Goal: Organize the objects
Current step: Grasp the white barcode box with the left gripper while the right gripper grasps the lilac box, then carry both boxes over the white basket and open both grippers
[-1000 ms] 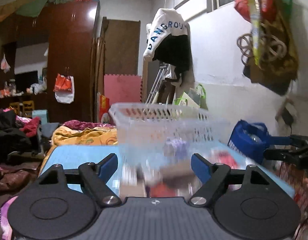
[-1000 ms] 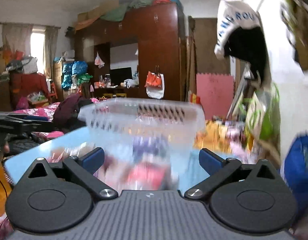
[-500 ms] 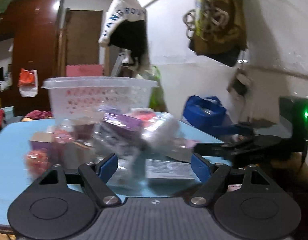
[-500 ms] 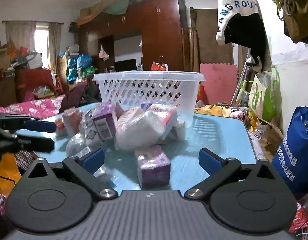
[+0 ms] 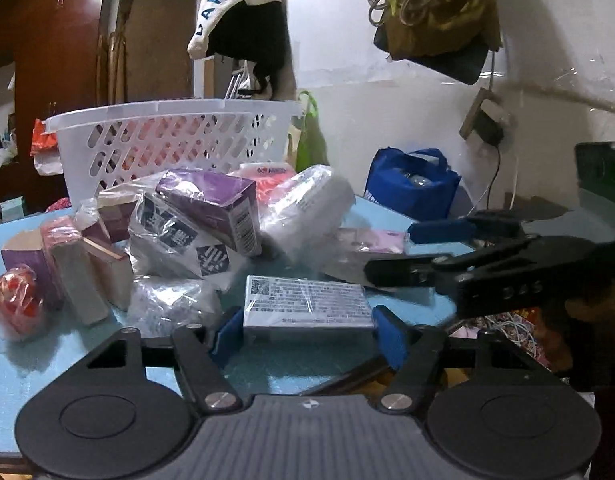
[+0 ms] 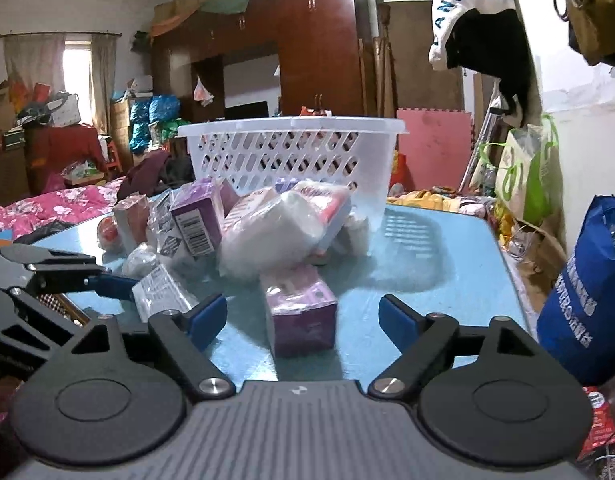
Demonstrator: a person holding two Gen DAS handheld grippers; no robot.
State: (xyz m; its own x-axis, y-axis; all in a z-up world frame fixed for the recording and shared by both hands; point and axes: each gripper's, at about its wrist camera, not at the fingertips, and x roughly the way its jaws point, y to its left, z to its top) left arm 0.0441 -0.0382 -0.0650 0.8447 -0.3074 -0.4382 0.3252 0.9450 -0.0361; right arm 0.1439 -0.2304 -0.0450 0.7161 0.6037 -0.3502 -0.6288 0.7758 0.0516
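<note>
Left wrist view: the left gripper [image 5: 308, 330] jaws flank a flat white box [image 5: 307, 300] on the blue tabletop [image 5: 11, 364], in front of the white basket [image 5: 167, 136]; whether they grip it, I cannot tell. Right wrist view: the right gripper [image 6: 302, 316] jaws are spread around a purple pack [image 6: 301, 314], in front of the basket [image 6: 291, 152].

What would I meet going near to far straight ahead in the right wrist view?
Right gripper → pink-purple box between its open fingers → white wrapped pack → white basket → brown wardrobe.

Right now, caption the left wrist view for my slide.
Left gripper straddles a flat labelled box before the white basket.
</note>
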